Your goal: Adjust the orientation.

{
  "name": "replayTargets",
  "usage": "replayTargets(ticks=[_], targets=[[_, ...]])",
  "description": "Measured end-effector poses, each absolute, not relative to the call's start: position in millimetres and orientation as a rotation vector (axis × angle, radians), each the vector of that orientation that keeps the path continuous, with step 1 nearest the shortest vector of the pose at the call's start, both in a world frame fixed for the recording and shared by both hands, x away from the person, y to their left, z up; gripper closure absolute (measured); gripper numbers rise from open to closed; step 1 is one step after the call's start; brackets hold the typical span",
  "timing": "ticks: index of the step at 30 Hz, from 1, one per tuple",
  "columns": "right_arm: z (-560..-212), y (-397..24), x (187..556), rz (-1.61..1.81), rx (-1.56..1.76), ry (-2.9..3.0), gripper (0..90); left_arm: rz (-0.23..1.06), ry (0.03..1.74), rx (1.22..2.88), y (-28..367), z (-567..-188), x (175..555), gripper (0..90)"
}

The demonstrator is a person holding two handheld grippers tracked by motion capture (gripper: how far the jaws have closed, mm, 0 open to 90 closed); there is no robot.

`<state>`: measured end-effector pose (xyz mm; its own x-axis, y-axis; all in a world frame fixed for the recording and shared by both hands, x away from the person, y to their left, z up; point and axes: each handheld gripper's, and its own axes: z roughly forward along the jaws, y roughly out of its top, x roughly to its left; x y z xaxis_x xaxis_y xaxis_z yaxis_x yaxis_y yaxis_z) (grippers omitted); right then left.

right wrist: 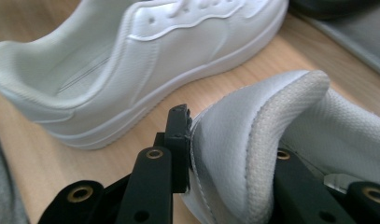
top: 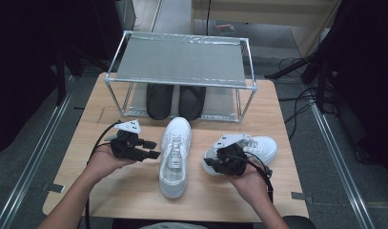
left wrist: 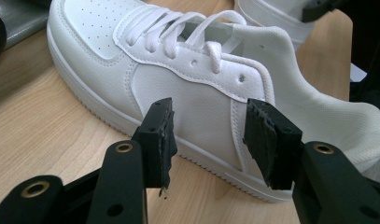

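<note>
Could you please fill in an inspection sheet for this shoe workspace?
Surface: wooden table, bare at the front.
Job's things: middle white sneaker upright; right white sneaker, heel gripped.
Clutter: nothing seen.
Grippers: left gripper open, beside the middle sneaker; right gripper shut on the right sneaker's heel.
Cables: black cable trails from the left gripper.
Surroundings: metal rack at the back, black shoes beneath; floor cables at right.
</note>
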<state>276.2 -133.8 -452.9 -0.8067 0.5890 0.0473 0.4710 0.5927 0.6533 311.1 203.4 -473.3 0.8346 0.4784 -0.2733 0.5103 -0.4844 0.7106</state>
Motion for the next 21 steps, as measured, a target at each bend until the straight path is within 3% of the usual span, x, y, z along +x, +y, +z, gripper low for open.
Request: replayTargets(ticks=[21], targets=[[-485,-100,257,1.021,0.809,2.856,76.8,-0.059,0.724,2.162,199,-473,320,49.3]])
